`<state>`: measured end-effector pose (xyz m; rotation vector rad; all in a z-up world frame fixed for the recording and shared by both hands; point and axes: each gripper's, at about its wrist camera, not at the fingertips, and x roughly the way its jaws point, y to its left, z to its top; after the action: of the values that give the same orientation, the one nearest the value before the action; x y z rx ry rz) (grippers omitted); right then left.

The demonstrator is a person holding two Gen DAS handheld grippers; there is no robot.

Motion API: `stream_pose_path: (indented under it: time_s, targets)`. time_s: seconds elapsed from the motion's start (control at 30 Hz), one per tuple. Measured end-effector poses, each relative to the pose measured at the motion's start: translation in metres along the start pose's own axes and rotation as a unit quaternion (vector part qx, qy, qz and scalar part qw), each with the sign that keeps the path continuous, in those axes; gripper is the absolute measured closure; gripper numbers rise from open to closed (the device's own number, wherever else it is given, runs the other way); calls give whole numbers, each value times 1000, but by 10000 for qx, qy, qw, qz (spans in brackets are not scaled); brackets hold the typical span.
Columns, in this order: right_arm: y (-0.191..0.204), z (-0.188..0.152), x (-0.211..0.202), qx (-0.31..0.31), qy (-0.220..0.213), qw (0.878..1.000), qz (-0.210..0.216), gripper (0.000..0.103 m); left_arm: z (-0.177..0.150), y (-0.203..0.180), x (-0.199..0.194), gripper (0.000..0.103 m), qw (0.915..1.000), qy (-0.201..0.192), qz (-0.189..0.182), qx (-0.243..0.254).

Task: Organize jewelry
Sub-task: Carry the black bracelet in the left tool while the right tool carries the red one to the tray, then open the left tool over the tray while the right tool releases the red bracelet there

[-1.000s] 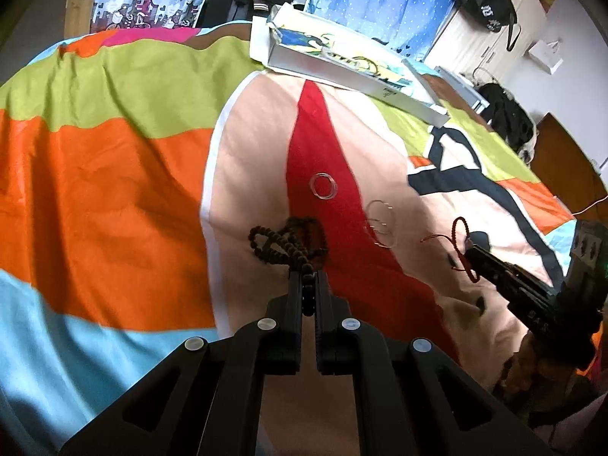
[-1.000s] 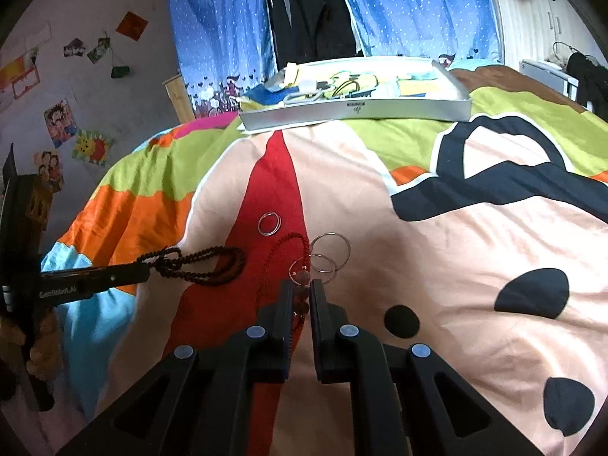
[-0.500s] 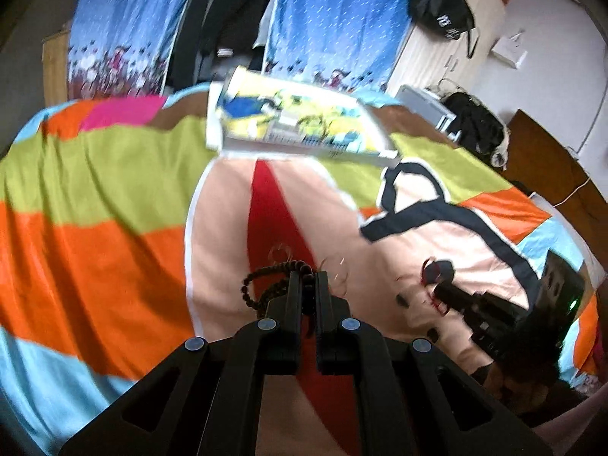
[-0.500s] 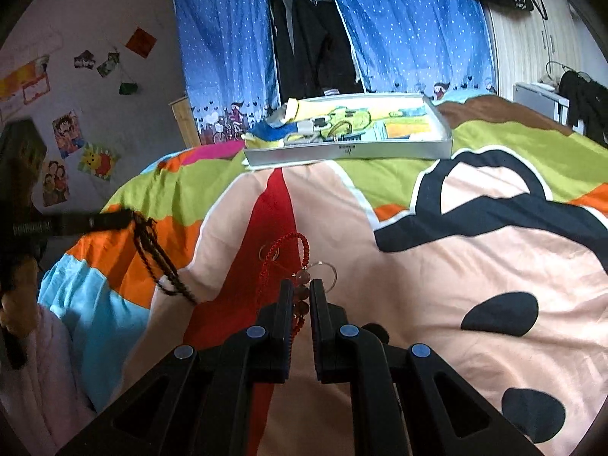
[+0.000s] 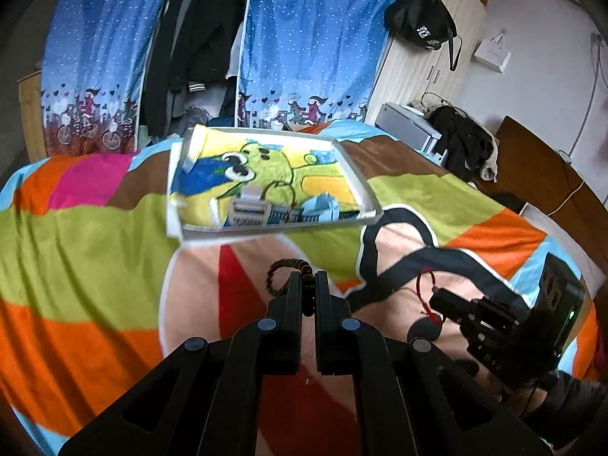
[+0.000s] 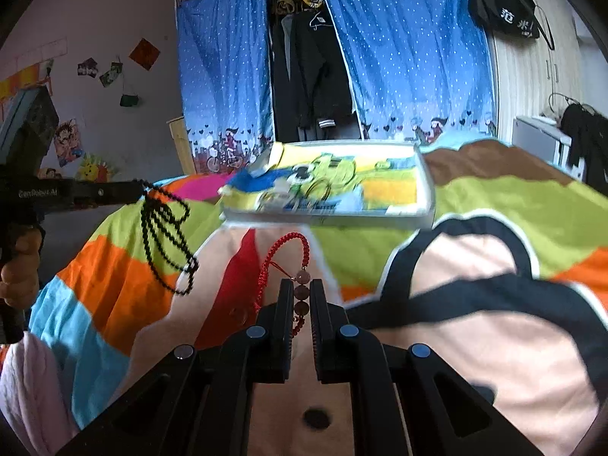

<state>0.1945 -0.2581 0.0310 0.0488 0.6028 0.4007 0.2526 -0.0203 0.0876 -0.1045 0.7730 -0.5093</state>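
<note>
My left gripper (image 5: 308, 279) is shut on a dark wooden bead string (image 5: 285, 270), held in the air above the bed; in the right wrist view the same dark bead string (image 6: 164, 241) hangs in loops from that left gripper (image 6: 138, 189). My right gripper (image 6: 302, 288) is shut on a red cord bracelet (image 6: 283, 250) by its brown beads, also lifted. From the left wrist view the red bracelet (image 5: 425, 285) dangles at the right gripper (image 5: 437, 300). A white tray (image 5: 364, 186) with a cartoon liner and small jewelry lies ahead, and the same white tray (image 6: 425, 190) shows in the right wrist view.
A multicoloured blanket (image 5: 95, 250) covers the bed. Blue dotted curtains (image 5: 315, 38) and hanging dark clothes (image 5: 201, 38) stand behind the tray. A wooden headboard (image 5: 539, 174) and a black bag (image 5: 421, 22) on a cupboard are at the right. A hand (image 6: 19, 258) grips the left tool.
Both grippers have risen off the blanket with their strings and moved toward the tray. The loose rings on the blanket have dropped out of view.
</note>
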Motion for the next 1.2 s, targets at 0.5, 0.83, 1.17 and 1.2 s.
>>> stream_pose_path:
  time_s: [0.5, 0.83, 1.17, 1.2]
  targets:
    - [-90, 83, 100, 445, -209, 9985, -256, 94, 121, 1, 109, 100, 9973, -656, -263, -207]
    - [-120, 83, 168, 711, 72, 9968, -358, 94, 115, 37, 194, 100, 9984, -123, -31, -559]
    - [-129, 70, 190, 703, 357, 9958, -465, 94, 95, 57, 222, 100, 9973, 334, 324, -565]
    - [-129, 70, 190, 693, 355, 9958, -487, 94, 95, 55, 222, 100, 9972, 319, 397, -555]
